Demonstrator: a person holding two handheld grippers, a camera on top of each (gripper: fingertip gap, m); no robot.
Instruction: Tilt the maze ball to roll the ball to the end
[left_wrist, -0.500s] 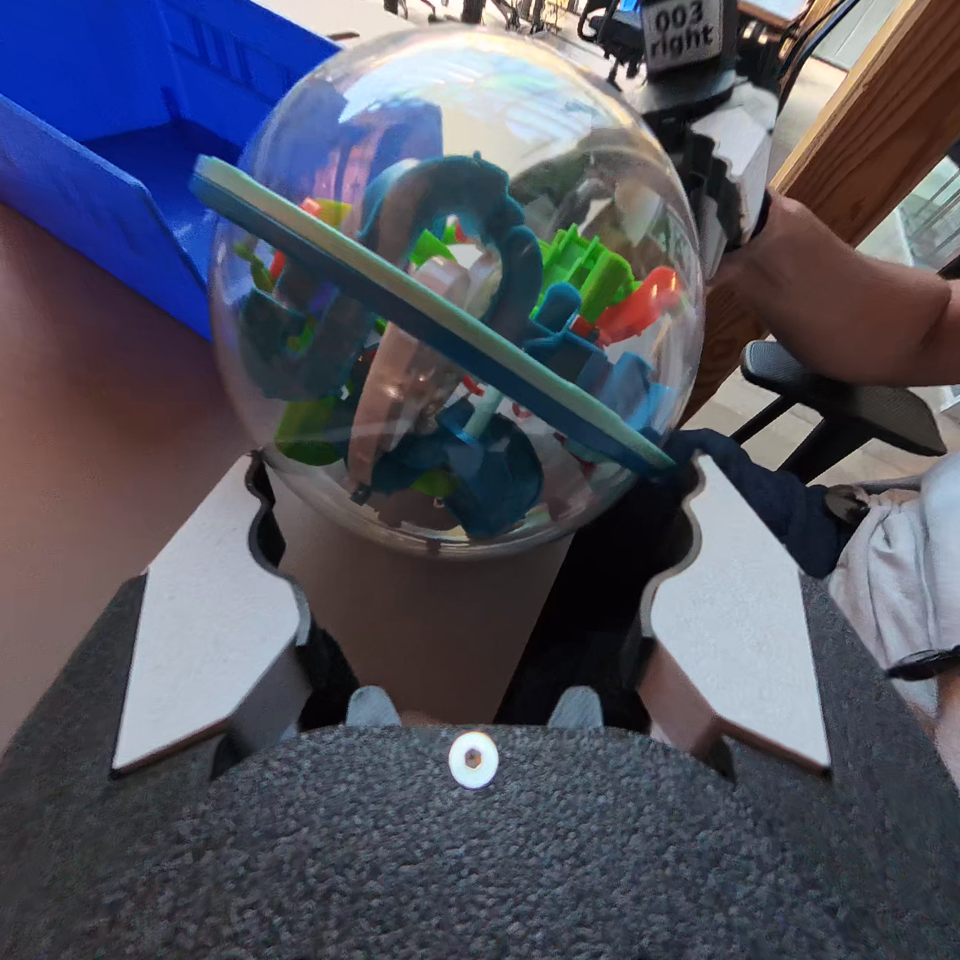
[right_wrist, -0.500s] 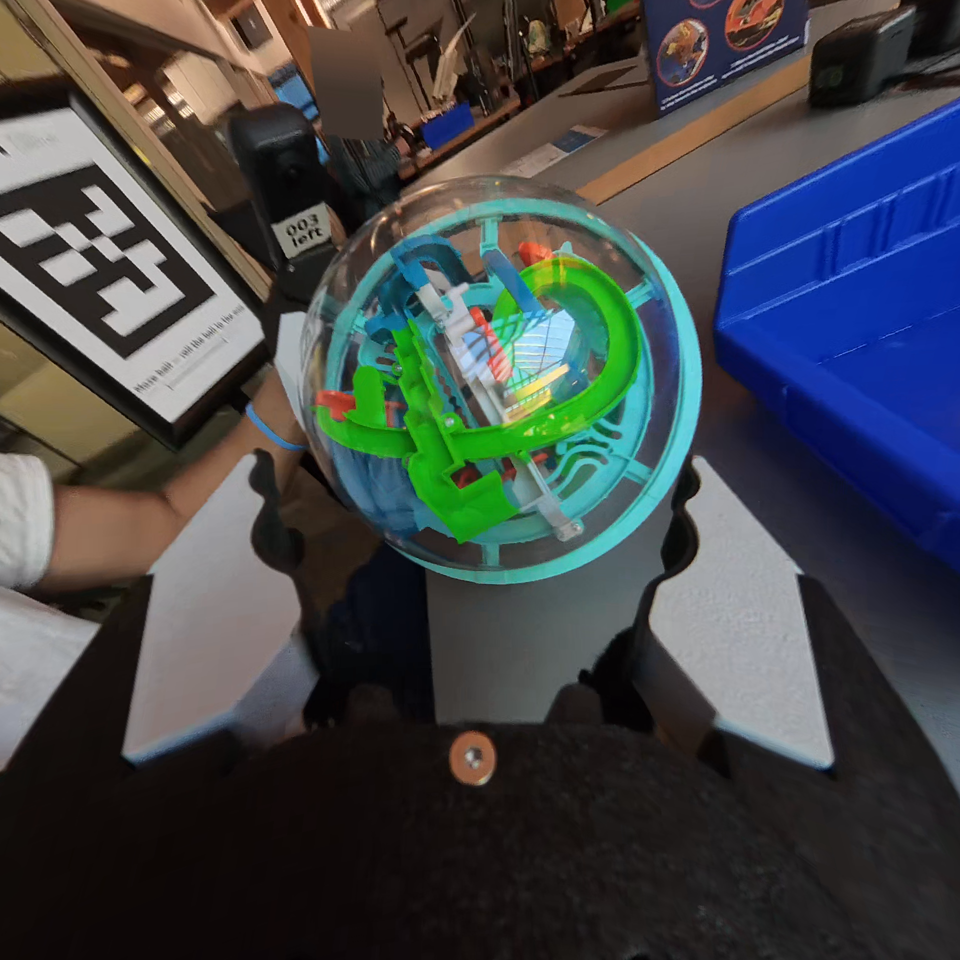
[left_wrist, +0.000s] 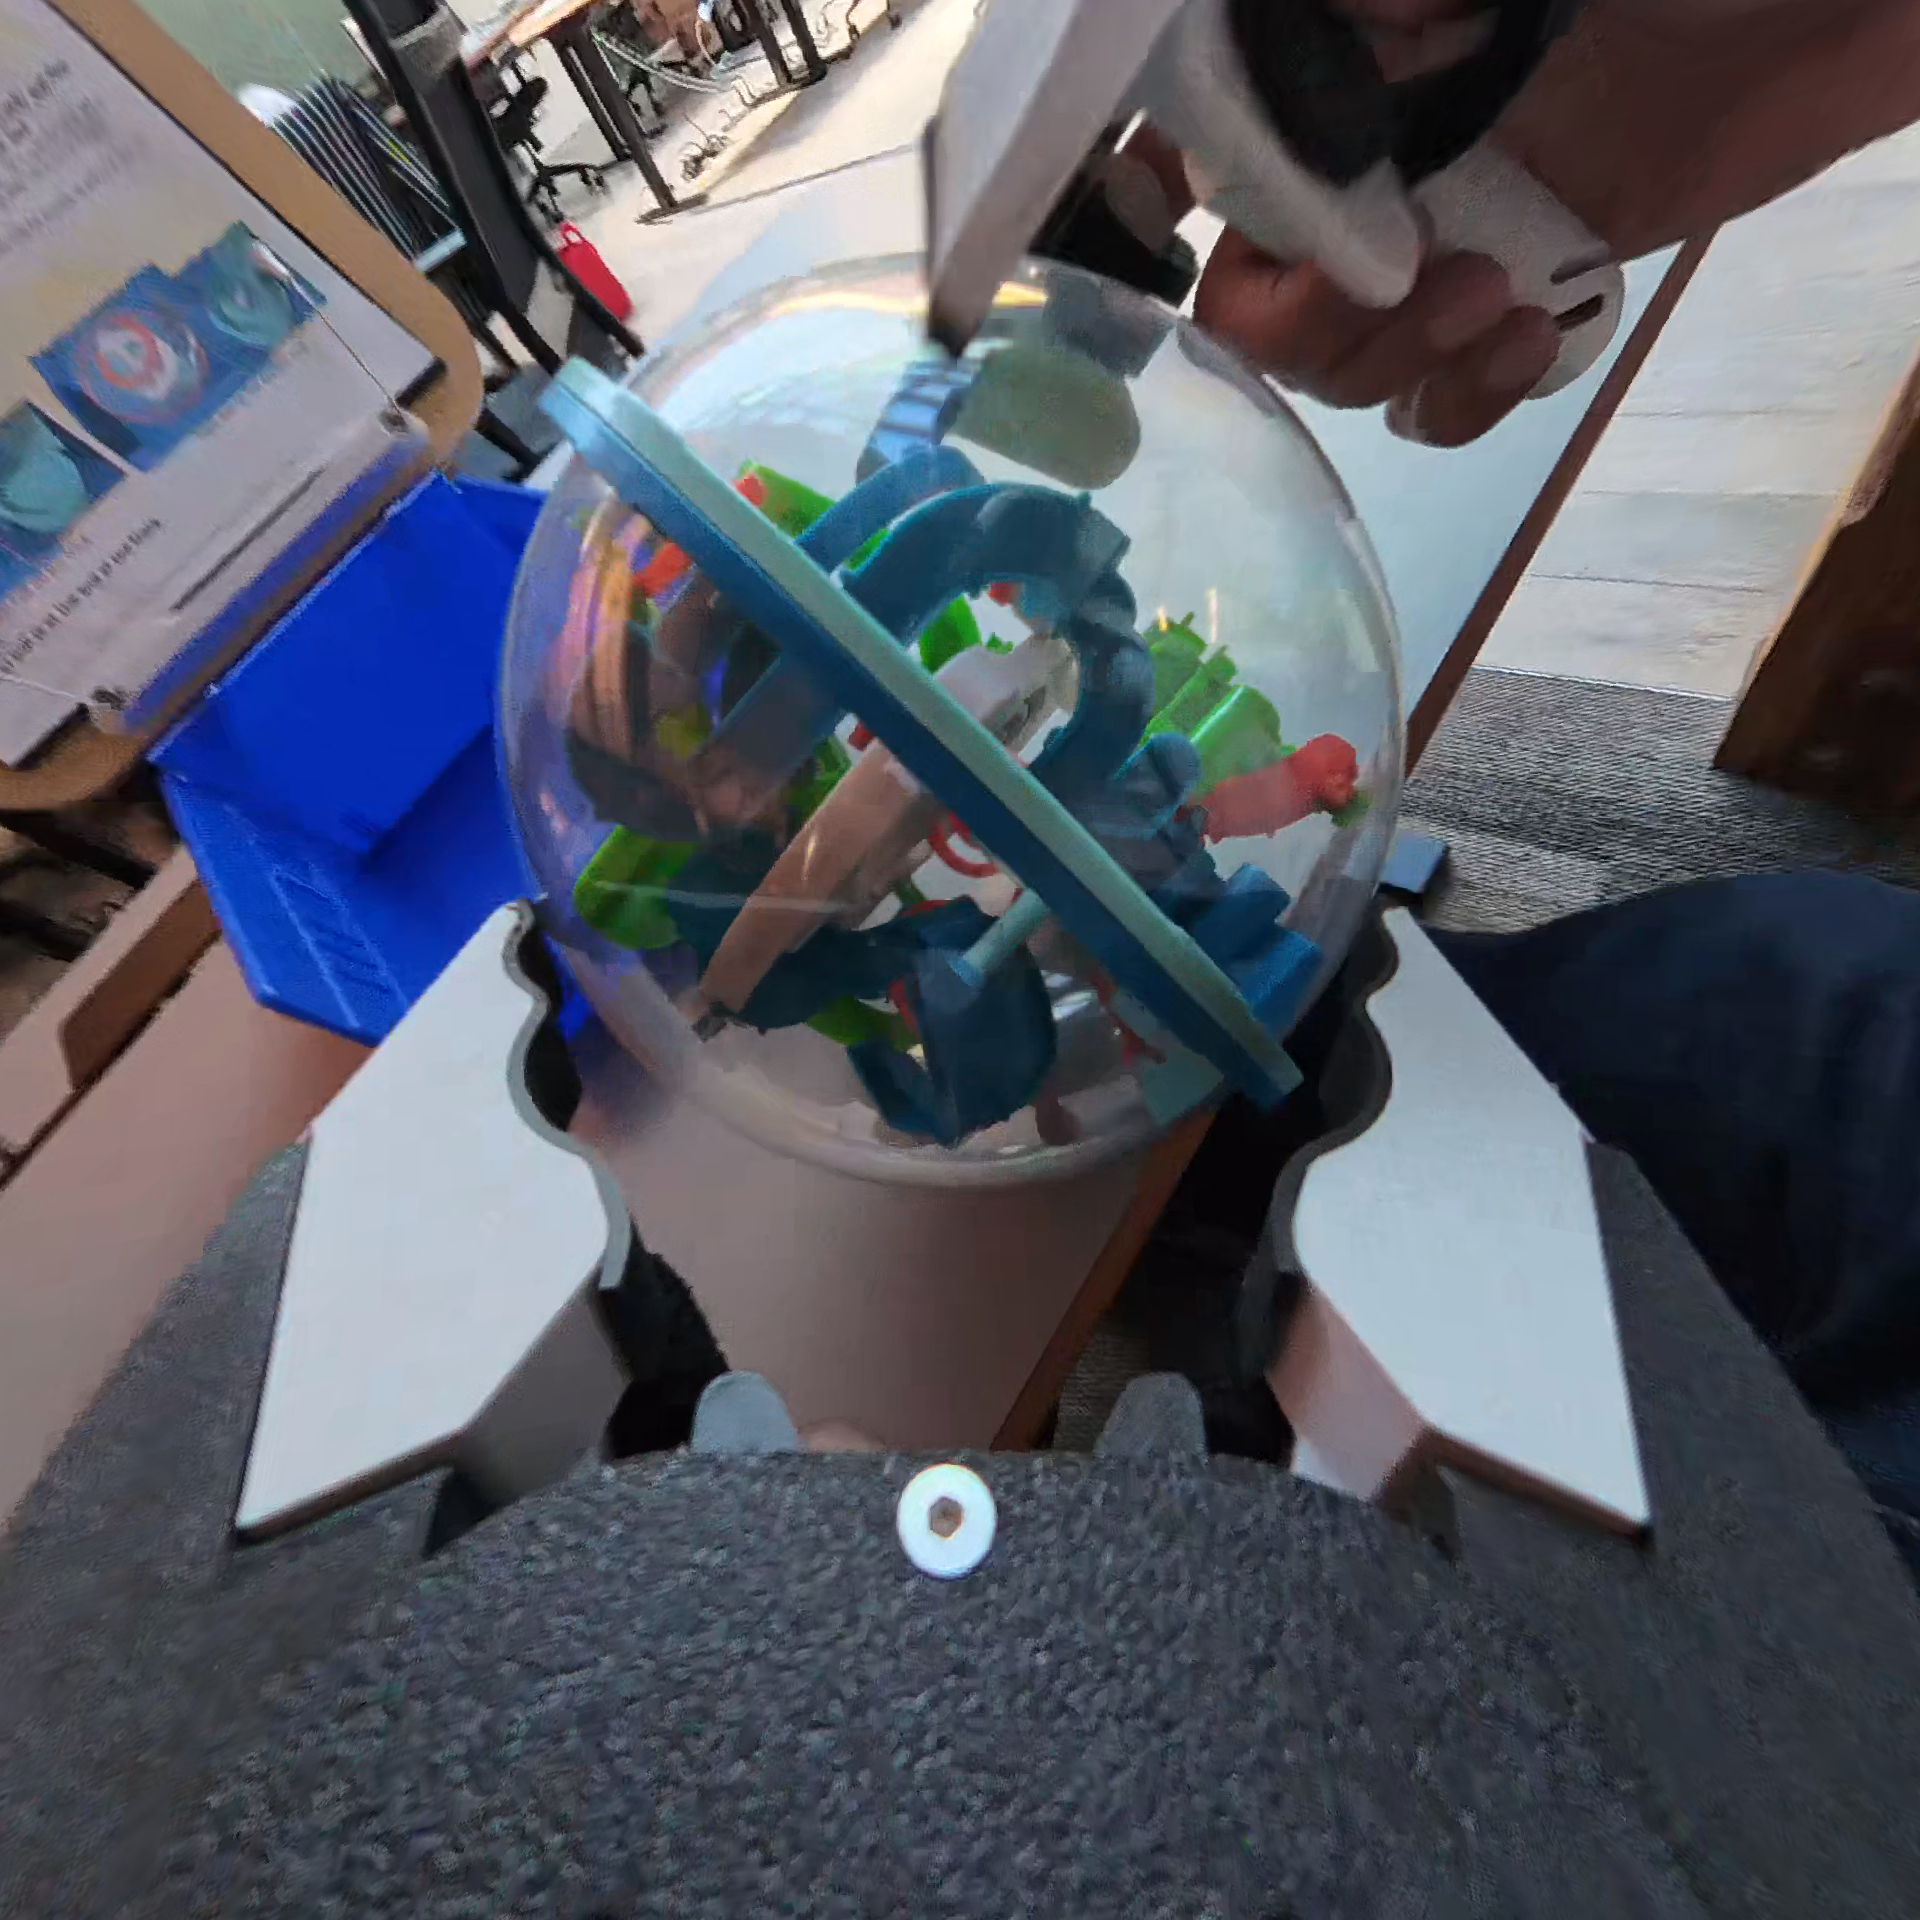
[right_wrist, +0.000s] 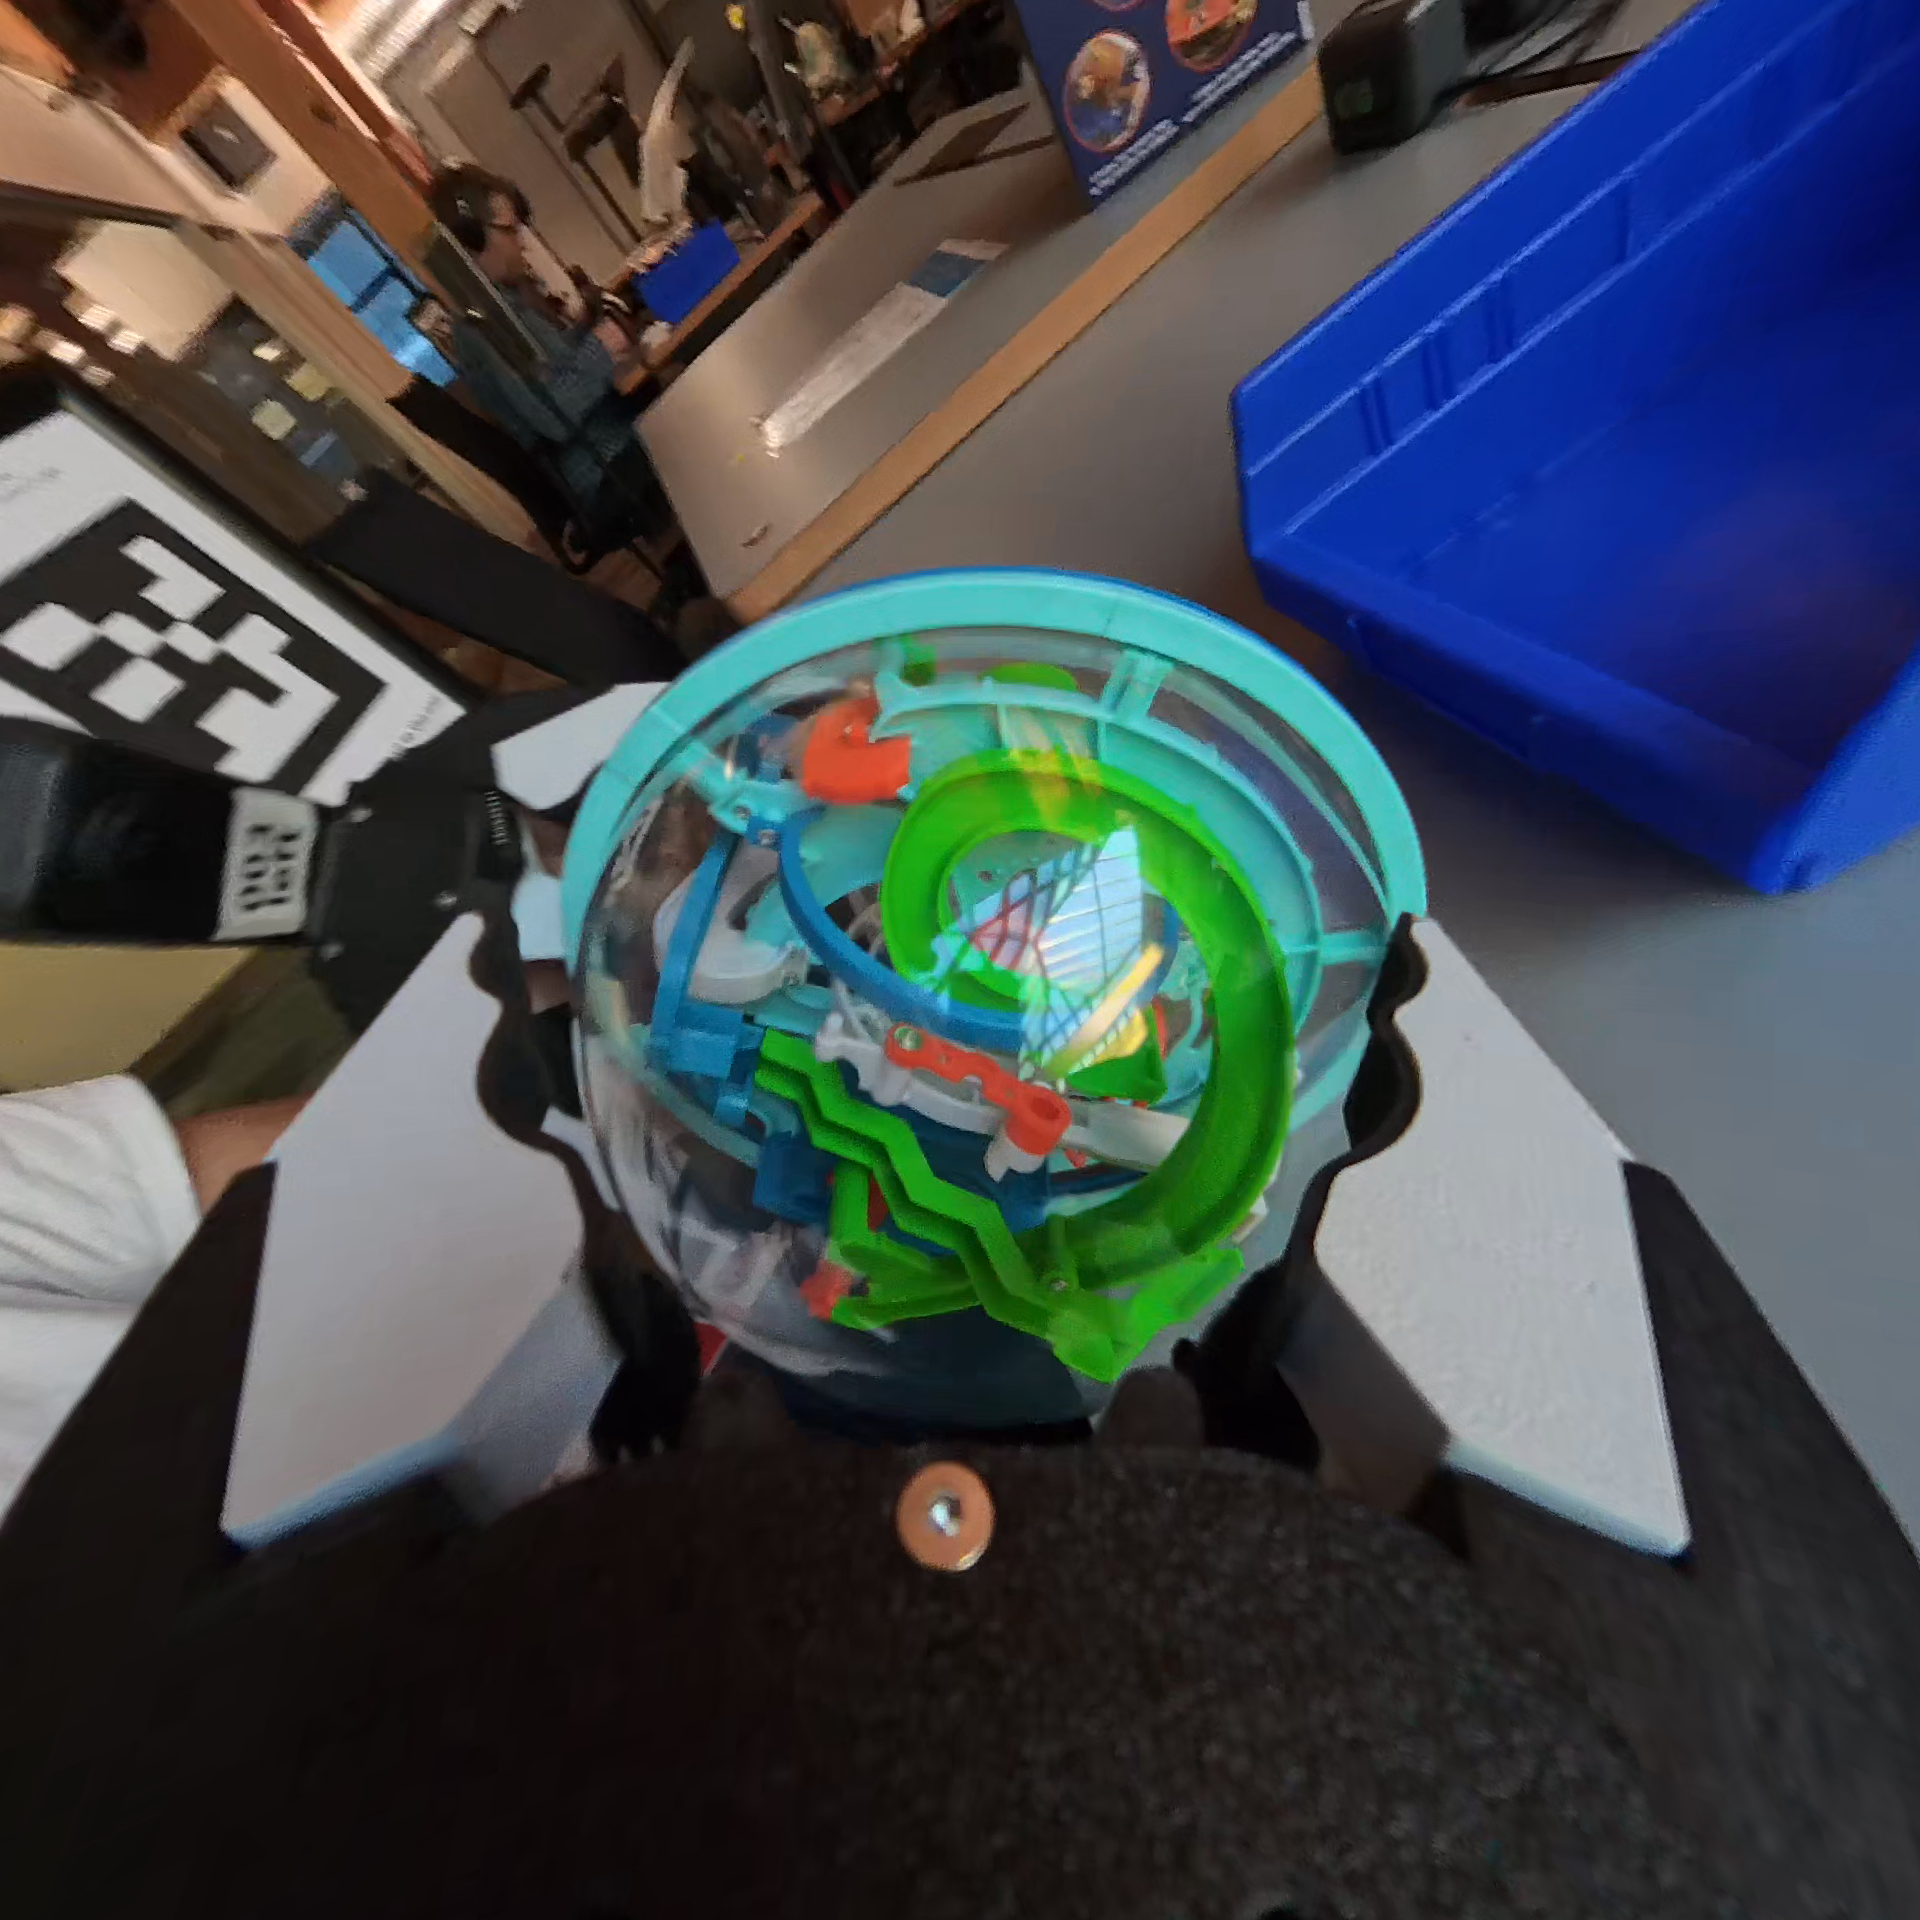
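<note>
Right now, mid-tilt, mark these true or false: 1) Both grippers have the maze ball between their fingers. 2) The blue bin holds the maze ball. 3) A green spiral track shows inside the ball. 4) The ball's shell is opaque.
1) True: the left gripper and right gripper both bracket the maze ball.
2) False: the blue bin stands apart, beside the ball.
3) True: the green spiral track curls inside.
4) False: the shell is clear.
</note>
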